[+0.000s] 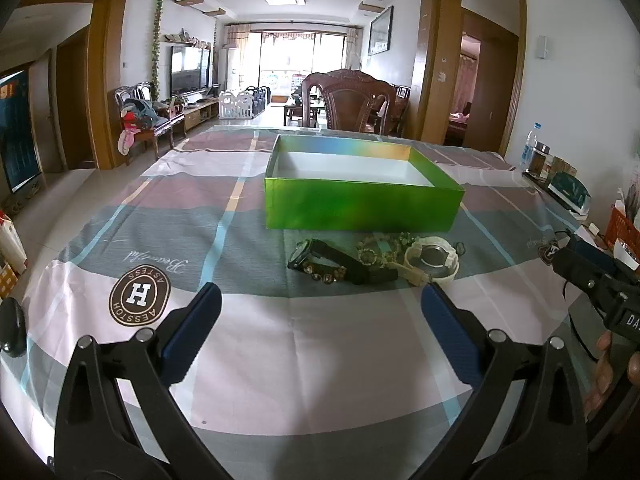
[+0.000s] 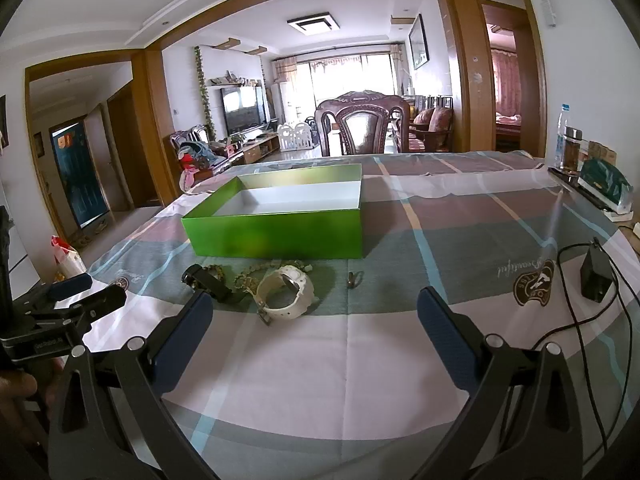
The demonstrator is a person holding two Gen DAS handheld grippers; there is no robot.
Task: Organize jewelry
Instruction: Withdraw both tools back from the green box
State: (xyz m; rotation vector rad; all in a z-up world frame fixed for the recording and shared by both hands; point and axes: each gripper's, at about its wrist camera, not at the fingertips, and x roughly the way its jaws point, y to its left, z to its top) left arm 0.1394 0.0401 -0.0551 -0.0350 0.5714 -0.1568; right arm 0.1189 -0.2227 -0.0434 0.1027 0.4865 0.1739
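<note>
Nearest the lens in each view, a pair of blue-padded black fingers spreads wide with nothing between them: the left gripper (image 1: 320, 312) and the right gripper (image 2: 316, 320) both hang parted and empty, low over the plaid pink, grey and teal tablecloth (image 1: 280, 360), fingers aimed toward 12 o'clock.

At 3 o'clock in the left view, fingers of the person's right hand (image 1: 600, 376) wrap the other tool's handle; at 9 o'clock in the right view the person's left hand (image 2: 18, 388) shows at the frame edge. Only the right view shows the small black box with a trailing cable (image 2: 596, 276) at 2 o'clock and a small dark ring-like piece (image 2: 354, 278) lying apart from the pile.

Just beyond the fingertips, at 12 o'clock from the left gripper and 11 o'clock from the right, lie the black strap watch (image 1: 320, 254), the white chunky plastic watch (image 1: 432, 260) and the strand of pale green beads (image 1: 380, 246), bunched and touching. Directly behind them stands the open glossy green cardboard box (image 1: 360, 204), its white inside bare. Farther back stands a carved dark wooden chair (image 1: 352, 104).
</note>
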